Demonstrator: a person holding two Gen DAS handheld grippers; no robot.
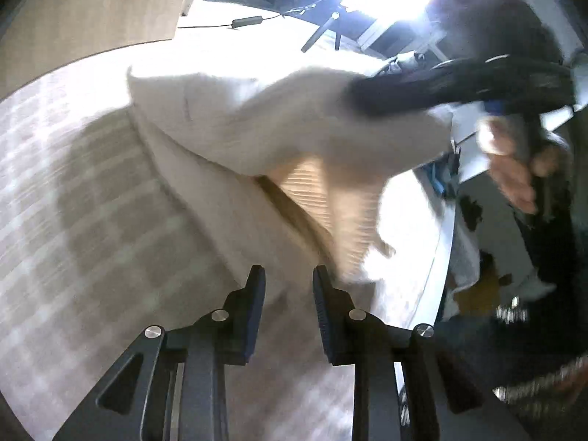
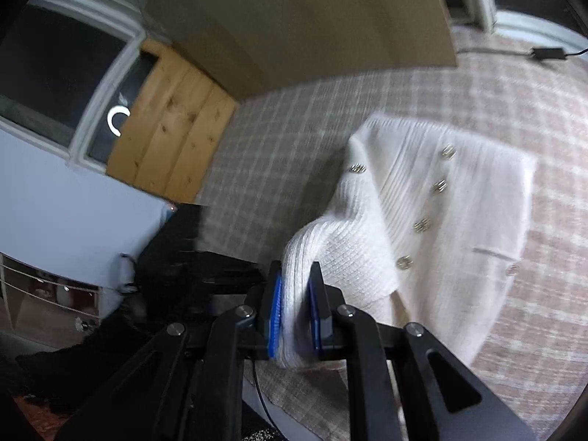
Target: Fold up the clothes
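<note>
Right wrist view: the right gripper (image 2: pixel 297 294) pinches the white cardigan's (image 2: pixel 452 220) ribbed sleeve (image 2: pixel 319 246) above the checked bedcover (image 2: pixel 275 154); left gripper (image 1: pixel 289 283) gapes empty. I'd carry the sleeve across flat, buttons uncreased.

No text, label, brand or number can be read in either view; some pale marks low at the right of the left wrist view are too blurred to make out.
</note>
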